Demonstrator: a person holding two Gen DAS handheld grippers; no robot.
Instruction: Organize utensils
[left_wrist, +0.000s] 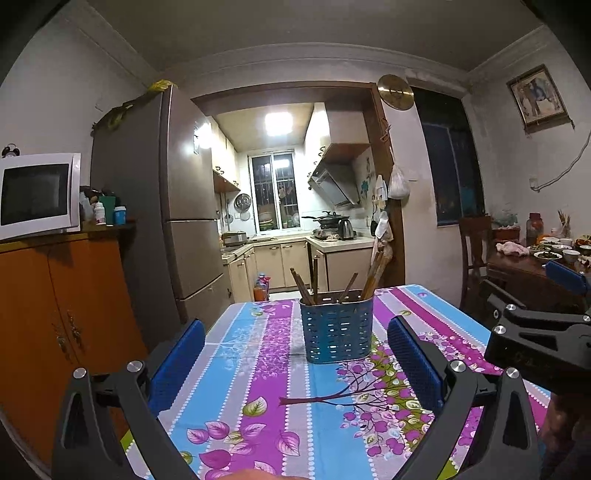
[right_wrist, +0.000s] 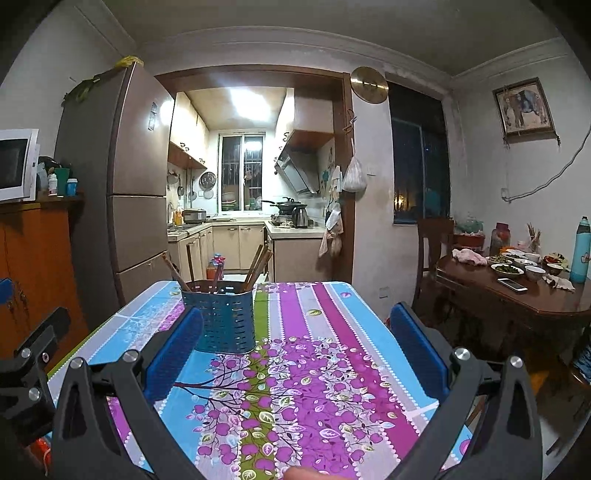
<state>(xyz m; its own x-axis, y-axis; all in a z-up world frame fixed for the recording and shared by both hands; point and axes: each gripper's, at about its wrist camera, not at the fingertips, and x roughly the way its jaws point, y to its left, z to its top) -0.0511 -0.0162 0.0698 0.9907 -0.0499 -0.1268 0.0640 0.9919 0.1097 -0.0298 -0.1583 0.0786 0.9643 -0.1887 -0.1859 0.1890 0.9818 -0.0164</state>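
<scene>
Both grippers hover over the near end of a table (left_wrist: 258, 369) with a flowered, striped cloth, each with its blue pads spread wide and nothing between them. Left gripper (left_wrist: 295, 365) is released, its fingers (left_wrist: 177, 362) standing to either side of the view; straight ahead of it, further along the table and between the lines of its two fingers, stands a blue slotted holder (left_wrist: 336, 328). Right gripper (right_wrist: 295, 350) is also released, and from its camera the same holder (right_wrist: 223, 317) sits far and to the left, partly behind its left pad (right_wrist: 173, 358).

Brown chopsticks (left_wrist: 306, 284) stand in the holder with their long axes roughly upright, ends pointing up. One bunch leans left at the holder's left side, another leans right at its right side, and a few shorter ones stick up between them. The holder rests upright on the cloth, well apart from both grippers.

Beyond the table a doorway opens onto a lit kitchen, with a fridge (left_wrist: 147, 206) to its left and a dark dining table (right_wrist: 517, 299) with bowls at far right.
</scene>
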